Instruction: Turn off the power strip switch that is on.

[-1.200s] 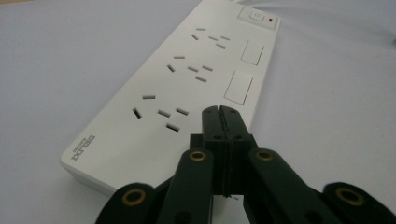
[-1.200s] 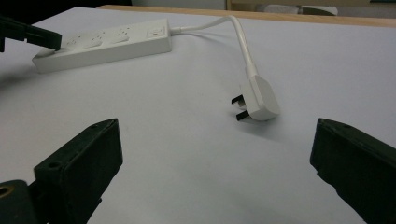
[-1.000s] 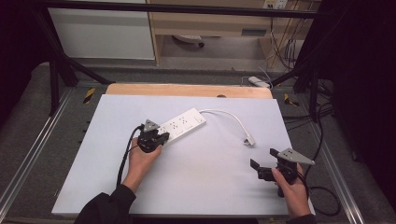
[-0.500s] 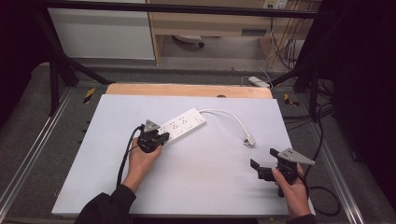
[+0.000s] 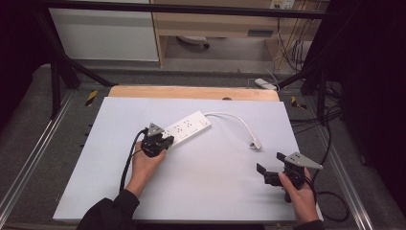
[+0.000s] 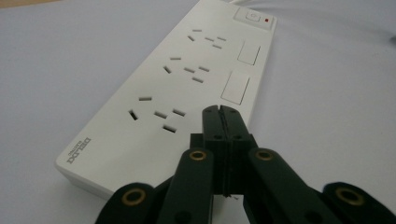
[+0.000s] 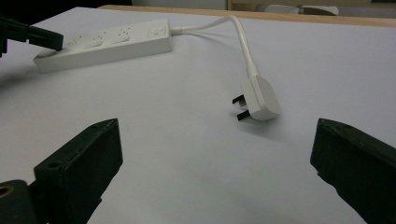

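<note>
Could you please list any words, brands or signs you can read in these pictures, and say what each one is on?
"DELIXI", as best I can read it: small grey brand mark, seen upside down, on the near end of the white power strip.
A symbol on the strip's switch: too small to read.

Nothing moves across the second — no shift shows between the earlier high views and this one. The left gripper [image 5: 165, 141] sits at the same spot, its closed jaws over the near end of the white power strip [image 5: 187, 128], and the right gripper [image 5: 269, 166] holds the same place near the table's right front edge with jaws spread wide. The strip's cable [image 5: 235, 120] keeps the same curve and the plug [image 5: 255, 143] lies where it lay — on the white tabletop [image 5: 210, 191], apart from both grippers.
</note>
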